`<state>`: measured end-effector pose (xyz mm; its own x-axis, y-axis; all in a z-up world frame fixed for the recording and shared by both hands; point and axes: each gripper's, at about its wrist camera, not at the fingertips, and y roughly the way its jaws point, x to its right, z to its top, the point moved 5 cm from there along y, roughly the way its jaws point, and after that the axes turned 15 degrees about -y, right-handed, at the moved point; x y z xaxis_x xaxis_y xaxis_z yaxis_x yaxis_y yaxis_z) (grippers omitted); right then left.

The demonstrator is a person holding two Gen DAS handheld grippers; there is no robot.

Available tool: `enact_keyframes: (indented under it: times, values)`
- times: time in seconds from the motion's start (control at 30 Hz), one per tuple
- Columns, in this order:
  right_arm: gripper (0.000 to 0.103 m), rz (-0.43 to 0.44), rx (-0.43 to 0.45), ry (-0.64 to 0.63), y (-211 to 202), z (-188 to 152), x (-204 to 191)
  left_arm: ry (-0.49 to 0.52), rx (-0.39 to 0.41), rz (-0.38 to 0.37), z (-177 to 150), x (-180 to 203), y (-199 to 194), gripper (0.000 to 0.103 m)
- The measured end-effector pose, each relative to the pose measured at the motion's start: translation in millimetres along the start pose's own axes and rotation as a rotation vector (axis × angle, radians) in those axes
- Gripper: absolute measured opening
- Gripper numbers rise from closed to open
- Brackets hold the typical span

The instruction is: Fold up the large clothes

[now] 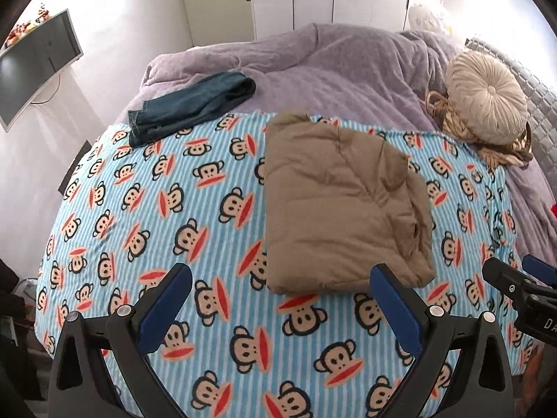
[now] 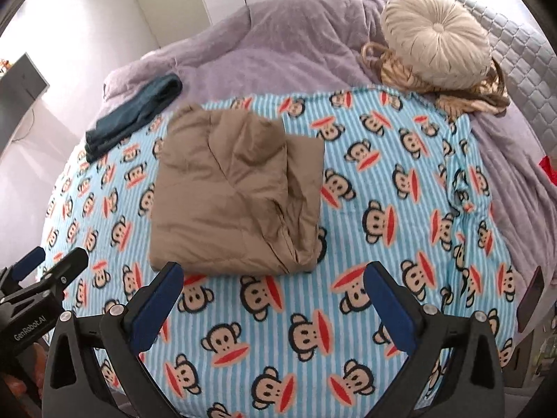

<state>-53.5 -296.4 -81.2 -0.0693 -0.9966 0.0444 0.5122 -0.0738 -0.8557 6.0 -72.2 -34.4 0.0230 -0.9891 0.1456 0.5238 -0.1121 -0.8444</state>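
At frame centre, the folded tan jacket (image 1: 343, 205) (image 2: 236, 191) is lying on the monkey-print blanket (image 1: 195, 216) (image 2: 383, 209); left gripper (image 1: 283, 310) and right gripper (image 2: 275, 304) are hovering wide apart, holding nothing.

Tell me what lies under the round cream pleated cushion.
The round cream pleated cushion rests on a tan striped bundle of fabric with looped cords, lying on the lilac blanket. The cushion hides the bundle's middle, so I cannot tell what it is.
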Motion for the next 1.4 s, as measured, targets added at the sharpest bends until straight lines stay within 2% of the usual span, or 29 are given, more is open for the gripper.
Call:
enact_keyframes:
  times: [0.17, 0.33, 1.4]
  values:
    - [0.103, -0.027, 0.032, -0.018, -13, 12, -3, -0.007, 0.025, 0.026, 6, -1, -9, 0.102]
    - [0.103, -0.035, 0.045, -0.023, -18, 15, -5, -0.018, 0.025, 0.017, 5, -2, -14, 0.102]
    - [0.103, -0.032, 0.044, -0.029, -21, 13, -12, -0.023, 0.03, 0.024, 5, -3, -21, 0.102]
